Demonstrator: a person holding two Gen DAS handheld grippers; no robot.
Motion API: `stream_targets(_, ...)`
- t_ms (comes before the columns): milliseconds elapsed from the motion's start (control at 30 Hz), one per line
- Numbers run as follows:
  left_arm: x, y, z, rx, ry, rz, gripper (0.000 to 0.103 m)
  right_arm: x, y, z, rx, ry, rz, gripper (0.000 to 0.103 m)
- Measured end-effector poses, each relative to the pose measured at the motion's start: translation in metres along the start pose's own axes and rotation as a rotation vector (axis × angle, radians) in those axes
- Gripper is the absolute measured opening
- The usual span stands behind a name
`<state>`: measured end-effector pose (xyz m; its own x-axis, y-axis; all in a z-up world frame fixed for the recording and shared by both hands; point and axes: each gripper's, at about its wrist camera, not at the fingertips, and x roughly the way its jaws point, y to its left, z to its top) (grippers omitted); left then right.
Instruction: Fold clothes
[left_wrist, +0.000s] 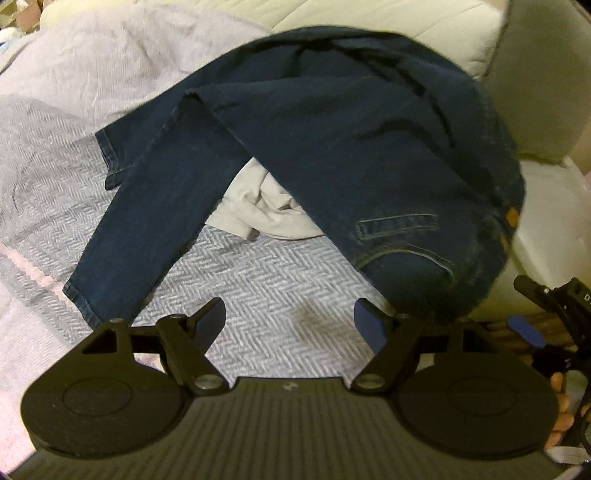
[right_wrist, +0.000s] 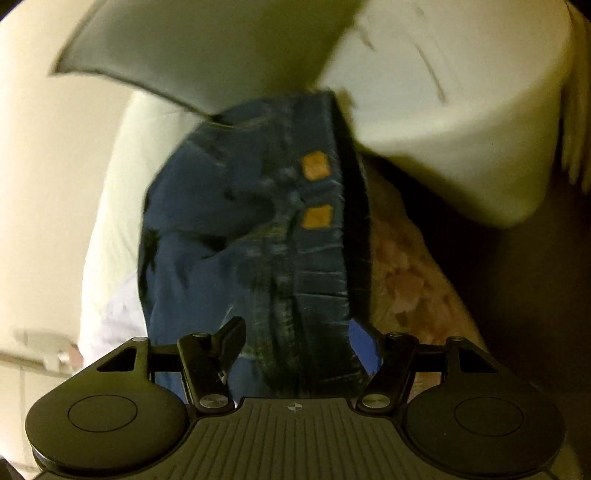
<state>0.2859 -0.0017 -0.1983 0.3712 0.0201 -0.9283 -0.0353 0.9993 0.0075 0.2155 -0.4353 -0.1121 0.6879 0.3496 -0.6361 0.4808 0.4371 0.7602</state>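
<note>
Both hand-held grippers are mine. On the left, my hand-held gripper (left_wrist: 290, 321) has its blue-padded fingers spread wide apart with nothing between them, hovering over a grey herringbone blanket (left_wrist: 266, 280) that covers the bed. My right hand-held gripper (right_wrist: 301, 343) has the waistband of the jeans (right_wrist: 258, 221) lying between its fingers; the denim fills the gap, but the view is blurred and I cannot tell whether the fingers are pinching it or merely straddling it.

From my left wrist view, the jeans (left_wrist: 332, 129) are dark blue and arch across the blanket, the waist end raised at the right, with a back pocket and a small tan patch near the waistband. One leg runs down to the left, its hem near my left finger (left_wrist: 207, 317); the other hem lies farther left. A pale crumpled garment (left_wrist: 258, 214) sits on the blanket under the arch of denim. Cream cushions (left_wrist: 369, 14) rise behind. At the right edge of that view, my right hand-held gripper (left_wrist: 546, 317) shows beside the waist end.
</note>
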Motion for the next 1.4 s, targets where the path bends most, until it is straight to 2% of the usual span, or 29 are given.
stream_targets(200,0.029,0.014,0.009,-0.043,0.037,0.03,0.074,0.05,-0.035,0.009,0.139,0.033,0.016,0.068)
stream_targets(300,0.035,0.029,0.009,-0.086,0.044,0.054,0.074,0.055,-0.029,0.015,0.118,0.074,0.119,0.067)
stream_targets(333,0.036,0.036,0.009,-0.101,0.043,0.062,0.074,0.051,-0.02,0.017,0.071,0.081,0.142,0.064)
stream_targets(367,0.037,0.043,0.009,-0.118,0.041,0.071,0.074,0.046,-0.013,0.018,0.034,0.093,0.169,0.054)
stream_targets(433,0.039,0.06,0.008,-0.159,0.033,0.099,0.074,0.035,0.0,0.022,-0.019,0.124,0.226,0.045)
stream_targets(533,0.044,0.086,0.001,-0.228,0.001,0.175,0.073,0.03,0.011,0.028,-0.082,0.138,0.247,0.041)
stream_targets(633,0.062,0.096,-0.007,-0.148,-0.022,0.305,0.073,0.036,0.022,0.032,-0.126,0.153,0.237,0.039)
stream_targets(767,0.1,0.097,-0.019,0.077,-0.023,0.447,0.073,0.05,0.037,0.029,-0.144,0.15,0.22,0.04)
stream_targets(900,0.132,0.099,-0.02,0.244,-0.023,0.476,0.073,0.061,0.049,0.024,-0.153,0.152,0.199,0.042)
stream_targets(967,0.145,0.1,-0.02,0.319,-0.018,0.467,0.067,0.06,0.058,0.028,-0.166,0.16,0.198,0.04)
stream_targets(1000,0.15,0.101,-0.02,0.343,-0.018,0.462,0.043,0.057,0.064,0.03,-0.178,0.155,0.198,0.033)
stream_targets(1033,0.151,0.104,-0.019,0.347,-0.014,0.442,0.017,0.052,0.07,0.032,-0.192,0.142,0.201,0.011)
stream_targets(1067,0.148,0.109,-0.017,0.32,-0.013,0.408,0.01,0.048,0.076,0.035,-0.206,0.129,0.204,0.009)
stream_targets(1133,0.134,0.12,-0.012,0.228,-0.043,0.371,0.005,0.034,0.094,0.043,-0.229,0.082,0.237,0.006)
stream_targets(1233,0.103,0.135,-0.006,0.11,-0.114,0.342,0.004,0.012,0.126,0.057,-0.266,0.02,0.302,0.003)
stream_targets(1400,0.016,0.164,0.001,-0.043,-0.263,0.332,0.003,-0.015,0.187,0.068,-0.321,-0.04,0.467,0.003)
